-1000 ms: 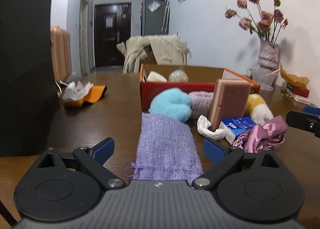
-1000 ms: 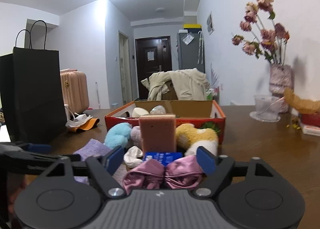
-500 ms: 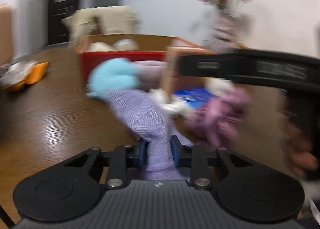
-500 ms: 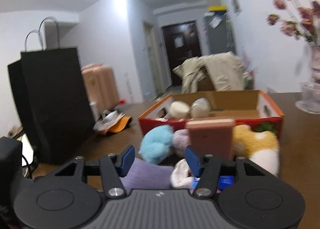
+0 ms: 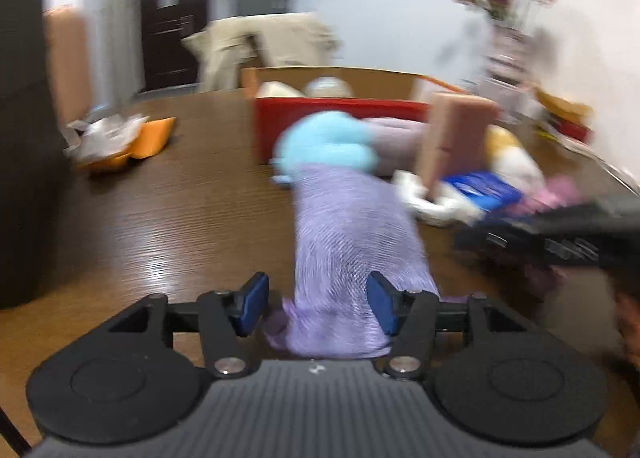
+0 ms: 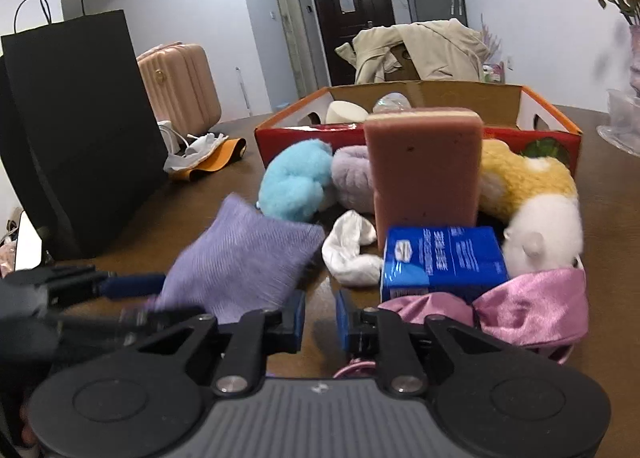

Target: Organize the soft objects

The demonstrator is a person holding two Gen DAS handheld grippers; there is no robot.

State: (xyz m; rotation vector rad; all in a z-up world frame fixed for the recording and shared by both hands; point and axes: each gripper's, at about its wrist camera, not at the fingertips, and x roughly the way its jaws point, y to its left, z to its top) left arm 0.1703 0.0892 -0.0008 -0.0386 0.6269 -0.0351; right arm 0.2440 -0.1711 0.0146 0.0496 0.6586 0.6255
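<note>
now the purple pouch point(image 5: 352, 242) lies on the brown table point(image 5: 172, 218), in front of the blue fluffy toy point(image 6: 296, 182) and the red box point(image 6: 416, 134). the left gripper point(image 5: 316, 304) has just been opening, loose around the pouch's near end. the right gripper point(image 6: 320, 316) has just been closing, almost together on nothing, beside the pink bow point(image 6: 532, 306).

Blue pack point(image 6: 442, 260) on the desk point(image 6: 224, 186): white print + oval logo on top, too small/blurred to read. Paper notice on dark door point(image 6: 347, 2): illegible. Left-wrist view too blurred; no text readable.
</note>
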